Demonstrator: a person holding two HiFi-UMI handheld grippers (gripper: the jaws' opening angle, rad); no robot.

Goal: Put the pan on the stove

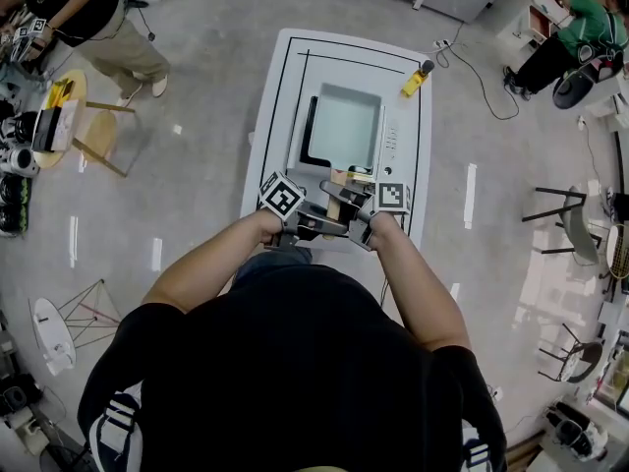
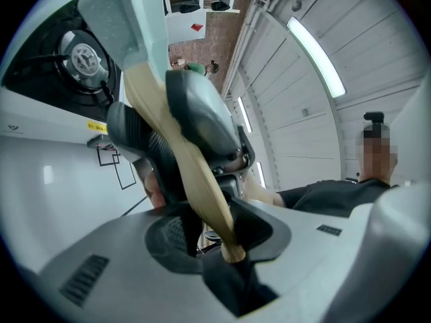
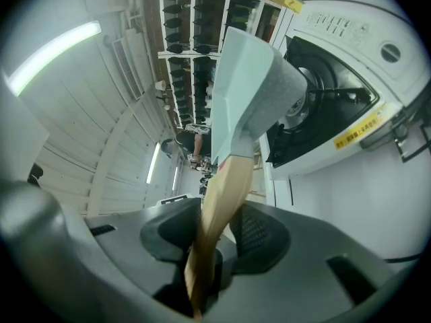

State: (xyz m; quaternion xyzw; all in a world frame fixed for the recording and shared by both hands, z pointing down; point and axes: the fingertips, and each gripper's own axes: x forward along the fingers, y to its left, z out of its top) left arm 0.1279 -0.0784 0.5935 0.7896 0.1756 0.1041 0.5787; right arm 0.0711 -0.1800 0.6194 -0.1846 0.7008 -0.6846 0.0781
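A pale green square pan [image 1: 344, 126] with a wooden handle [image 1: 337, 193] is over the white gas stove [image 1: 395, 144] on the white table [image 1: 270, 146]. Both grippers hold that handle. My left gripper [image 1: 322, 226] is shut on its near end, the handle [image 2: 195, 180] running between its jaws [image 2: 219, 241]. My right gripper [image 1: 346, 203] is shut on the handle [image 3: 222, 200] closer to the pan [image 3: 249, 86]. The burner [image 2: 81, 59] shows beside the pan [image 2: 128, 19], which looks tilted. Whether the pan rests on the burner I cannot tell.
A yellow tool [image 1: 415, 80] lies at the table's far right corner. A person [image 1: 88, 18] stands by a wooden stool [image 1: 98, 136] at the upper left, and another person [image 1: 570, 37] is at the upper right. Chairs [image 1: 570, 219] stand to the right.
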